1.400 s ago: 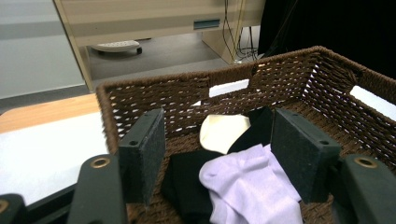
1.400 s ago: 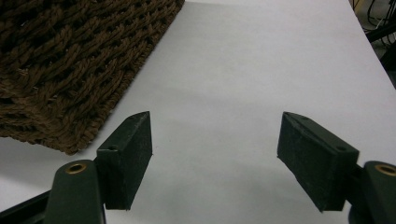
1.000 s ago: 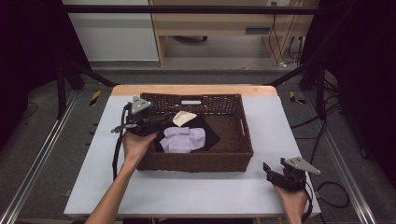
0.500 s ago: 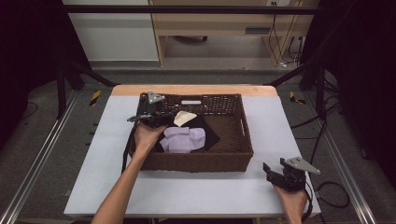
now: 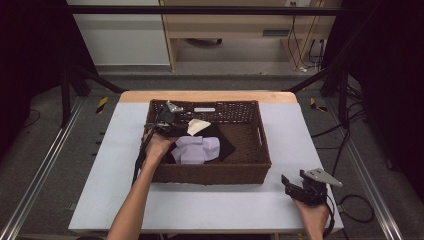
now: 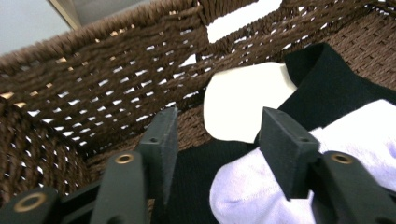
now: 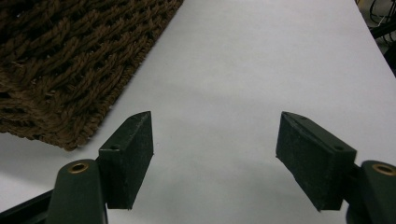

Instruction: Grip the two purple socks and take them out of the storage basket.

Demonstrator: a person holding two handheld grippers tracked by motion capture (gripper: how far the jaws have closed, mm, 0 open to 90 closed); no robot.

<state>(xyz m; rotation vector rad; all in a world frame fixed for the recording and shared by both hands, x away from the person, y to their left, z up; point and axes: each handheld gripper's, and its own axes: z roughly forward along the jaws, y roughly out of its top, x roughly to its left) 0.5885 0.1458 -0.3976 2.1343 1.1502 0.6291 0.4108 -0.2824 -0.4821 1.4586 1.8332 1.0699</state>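
The left gripper (image 6: 215, 140) is hanging inside the wicker basket (image 5: 260, 145), up near its far-left corner, with the jaws spread and nothing between them. It's pointing at the little pile of cloth in there: a lavender piece (image 6: 327, 140) lying on top of a black one (image 6: 327, 79), and a cream piece (image 6: 243, 98) tucked against the far wall. Looks like the cloth is what it's going for — probably the lavender one, since that's sitting right under the jaw tips.

My guess is this stuff is handling like any folded fabric: light, floppy, zero stiffness, nothing breakable. Pinch a flat spot and the pads are just sliding off, so the rounded fold edge nearest the gripper is looking like the best bite. One worry — grabbing too deep and dragging the black layer along with it.

The right gripper (image 5: 300, 186) is resting over on the table's (image 5: 300, 120) near-right corner, jaws wide apart, holding nothing, just beside the basket's corner.
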